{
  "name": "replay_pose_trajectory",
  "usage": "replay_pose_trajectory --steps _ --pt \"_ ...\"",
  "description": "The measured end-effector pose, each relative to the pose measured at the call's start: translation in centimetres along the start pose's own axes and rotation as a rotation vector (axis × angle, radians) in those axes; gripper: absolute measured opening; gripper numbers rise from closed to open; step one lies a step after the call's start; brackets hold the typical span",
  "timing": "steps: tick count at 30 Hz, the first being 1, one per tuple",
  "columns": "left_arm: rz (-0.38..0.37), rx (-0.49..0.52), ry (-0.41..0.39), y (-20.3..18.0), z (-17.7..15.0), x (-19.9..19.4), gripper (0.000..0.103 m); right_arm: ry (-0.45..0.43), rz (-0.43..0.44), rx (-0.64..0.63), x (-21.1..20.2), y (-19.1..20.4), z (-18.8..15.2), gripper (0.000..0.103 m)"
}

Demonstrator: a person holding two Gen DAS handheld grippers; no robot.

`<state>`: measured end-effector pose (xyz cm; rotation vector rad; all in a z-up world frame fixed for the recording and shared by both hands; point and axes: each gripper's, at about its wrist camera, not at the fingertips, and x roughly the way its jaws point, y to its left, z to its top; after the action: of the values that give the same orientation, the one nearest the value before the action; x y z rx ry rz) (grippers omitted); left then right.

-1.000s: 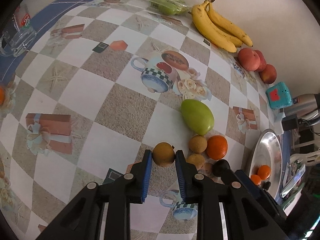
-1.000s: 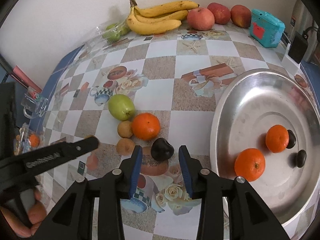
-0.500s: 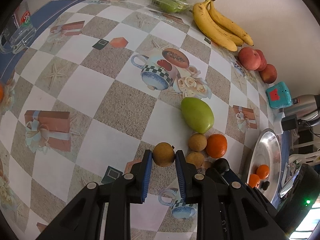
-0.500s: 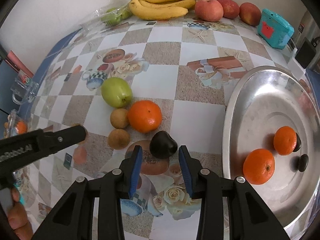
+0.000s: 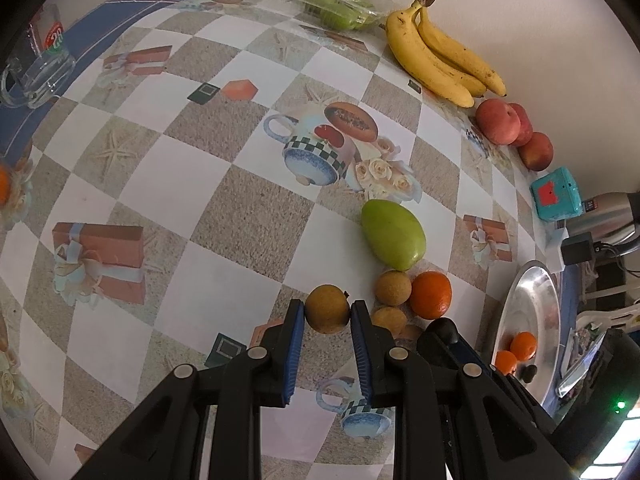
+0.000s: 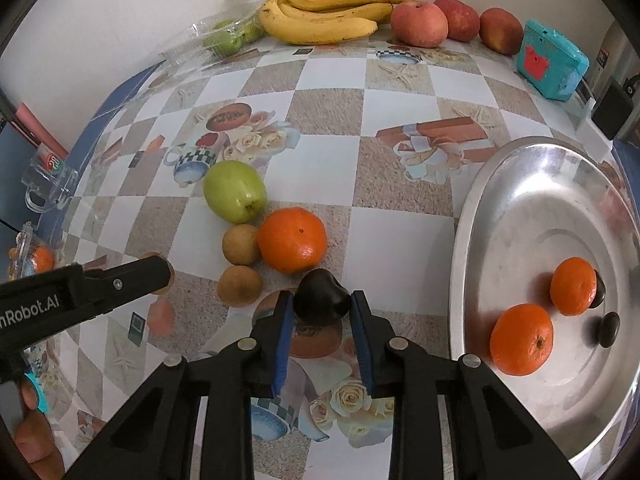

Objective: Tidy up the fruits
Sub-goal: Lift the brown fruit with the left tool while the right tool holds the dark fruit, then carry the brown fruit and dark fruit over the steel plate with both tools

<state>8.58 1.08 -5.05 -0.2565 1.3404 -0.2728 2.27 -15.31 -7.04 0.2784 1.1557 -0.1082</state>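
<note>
Both grippers are down among the loose fruit on the checkered tablecloth (image 6: 332, 156). The left gripper (image 5: 327, 314) has its blue pads pressed against either side of a small brown fruit (image 5: 327, 309), jaws narrowed right onto it. The right gripper (image 6: 322, 304) does the same with a dark, almost black fruit (image 6: 321, 297), both pads touching its flanks; whether either fruit is lifted off the cloth, I cannot tell.

Just beyond the dark fruit sits an orange (image 6: 292, 239), with two more small brown fruits (image 6: 241, 244) touching it on the left, and a green mango (image 6: 234, 191) right behind them.

Over to the steel tray (image 6: 500, 184) on the right: inside it lie two oranges (image 6: 522, 339), the farther one touching a small dark fruit (image 6: 599, 285), and another small dark fruit (image 6: 608, 329) lies apart, near the closer orange.

Along the back wall there is a bunch of bananas (image 6: 328, 12), then three red apples (image 6: 419, 24) in a row, then a teal box (image 6: 550, 60). A clear plastic clamshell (image 6: 224, 36) left of the bananas holds green fruits. At the far left edge, a glass mug (image 5: 36, 68) stands on the blue border, and another clear container (image 6: 34, 256) holds something orange.
</note>
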Motion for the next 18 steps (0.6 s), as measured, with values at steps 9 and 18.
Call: replay_pose_trajectory --steps 9,18 --pt "-0.038 0.022 -0.059 -1.0 0.3 -2.4 0.026 -0.102 0.042 0.048 -4.0 -0.8 0.9 0.029" --pt "-0.068 0.088 -0.091 -3.6 -0.4 -4.0 0.026 -0.135 0.027 0.142 -6.5 -3.9 0.6 0.029"
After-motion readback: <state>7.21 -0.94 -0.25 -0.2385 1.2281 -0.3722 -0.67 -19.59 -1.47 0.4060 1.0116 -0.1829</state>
